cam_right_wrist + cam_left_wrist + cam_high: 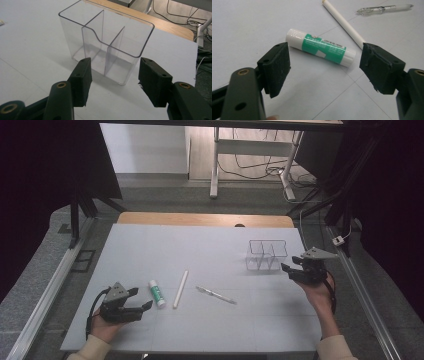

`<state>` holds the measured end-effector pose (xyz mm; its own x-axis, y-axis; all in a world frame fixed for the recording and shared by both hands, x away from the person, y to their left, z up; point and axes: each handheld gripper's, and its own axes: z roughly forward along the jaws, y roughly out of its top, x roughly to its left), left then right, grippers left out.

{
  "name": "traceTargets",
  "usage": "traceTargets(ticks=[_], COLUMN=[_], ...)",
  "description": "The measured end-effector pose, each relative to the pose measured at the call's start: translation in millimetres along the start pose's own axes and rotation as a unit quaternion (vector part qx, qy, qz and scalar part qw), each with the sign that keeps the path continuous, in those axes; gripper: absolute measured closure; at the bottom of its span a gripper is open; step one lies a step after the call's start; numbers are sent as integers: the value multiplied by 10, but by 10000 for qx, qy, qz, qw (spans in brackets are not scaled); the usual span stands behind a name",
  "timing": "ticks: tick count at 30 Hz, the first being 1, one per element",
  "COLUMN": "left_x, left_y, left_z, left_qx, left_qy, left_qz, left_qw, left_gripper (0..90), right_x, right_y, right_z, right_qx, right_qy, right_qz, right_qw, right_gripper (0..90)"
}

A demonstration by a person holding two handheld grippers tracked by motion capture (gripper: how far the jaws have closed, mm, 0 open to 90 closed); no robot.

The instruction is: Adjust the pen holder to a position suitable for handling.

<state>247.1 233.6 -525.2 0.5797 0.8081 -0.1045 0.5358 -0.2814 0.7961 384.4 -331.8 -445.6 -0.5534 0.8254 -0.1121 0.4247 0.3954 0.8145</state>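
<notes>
Glue stick [321, 49] just ahead of left gripper [324, 65], long axis crosswise to wide-open, empty jaws. Right gripper [113, 78] half-open, empty, facing clear organizer [106, 42].

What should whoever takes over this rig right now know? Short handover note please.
Left tongs: open, nothing held, aimed at the glue stick lying just ahead on the white mat.
Right tongs: open, nothing held, just beside the clear divided organizer; pads not touching it.
Things: glue stick, white rod and clear pen all lie loose in a row mid-mat; organizer stands upright at right, compartments empty.
Done: nothing stowed yet.
Left: probably pick up each of the three items and drop them into the organizer, glue stick first.
</notes>
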Motion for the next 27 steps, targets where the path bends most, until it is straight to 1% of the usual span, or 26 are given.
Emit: traceTargets(ticks=[1, 2, 3, 4, 6, 8, 9, 10, 11, 12, 13, 14, 17, 19, 21, 22, 24, 26, 27], left_x=[0, 1, 2, 2, 2, 3, 4, 5, 6, 6, 7, 7, 8, 9, 11, 12, 12, 12, 13], left_y=[0, 0, 0, 0, -1, -3, -4, -4, -4, -4, -4, -5, -6, -5, -6, -7, -7, -7, -7], left_z=[1, 2, 3, 4, 3, 3, 3, 4, 5, 5, 5, 5, 5, 5, 5, 6, 6, 7, 7], left_qx=[2, 1, 4, 5, 6, 7, 7, 8, 11, 10, 11, 11, 12, 10, 15, 17, 17, 19, 20], left_qy=[0, 0, 2, 5, 10, 13, 15, 15, 18, 18, 18, 18, 23, 27, 31, 31, 32, 33, 31], left_qz=[-1, -4, -5, -3, -1, -1, -7, -11, -9, -12, -12, -12, -20, -23, -23, -25, -26, -26, -27], left_qw=[10000, 10000, 10000, 10000, 10000, 10000, 10000, 10000, 10000, 10000, 10000, 10000, 10000, 10000, 10000, 10000, 10000, 10000, 10000], left_gripper=[246, 246, 246, 245, 245, 244, 244, 244, 244, 244, 244, 244, 244, 244, 244, 244, 244, 244, 244], right_x=[0, -31, -31, -55, -73, -93, -93, -104, -134, -134, -163, -178, -206, -245, -255, -280, -295, -339, -355], right_y=[0, 1, 1, -2, -5, -4, -4, -6, -10, -10, -15, -17, -19, -25, -31, -42, -50, -77, -86], right_z=[0, 21, 21, 51, 76, 95, 95, 102, 118, 118, 140, 150, 167, 205, 223, 256, 274, 327, 346], right_qx=[0, 16, 16, 35, 35, 47, 47, 53, 82, 82, 155, 178, 205, 250, 260, 339, 368, 465, 491], right_qy=[0, -49, -49, -148, -189, -262, -262, -300, -259, -259, -261, -250, -301, -323, -343, -415, -407, -457, -443], right_qz=[0, 32, 32, 115, 171, 139, 139, 133, 154, 154, 171, 190, 204, 277, 288, 312, 337, 393, 405], right_qw=[10000, 10000, 10000, 9998, 9997, 9995, 9995, 9994, 9995, 9995, 9994, 9993, 9991, 9988, 9987, 9981, 9979, 9971, 9970], right_gripper=[487, 533, 533, 596, 648, 711, 711, 744, 809, 809, 861, 882, 893, 893, 893, 893, 893, 894, 893])
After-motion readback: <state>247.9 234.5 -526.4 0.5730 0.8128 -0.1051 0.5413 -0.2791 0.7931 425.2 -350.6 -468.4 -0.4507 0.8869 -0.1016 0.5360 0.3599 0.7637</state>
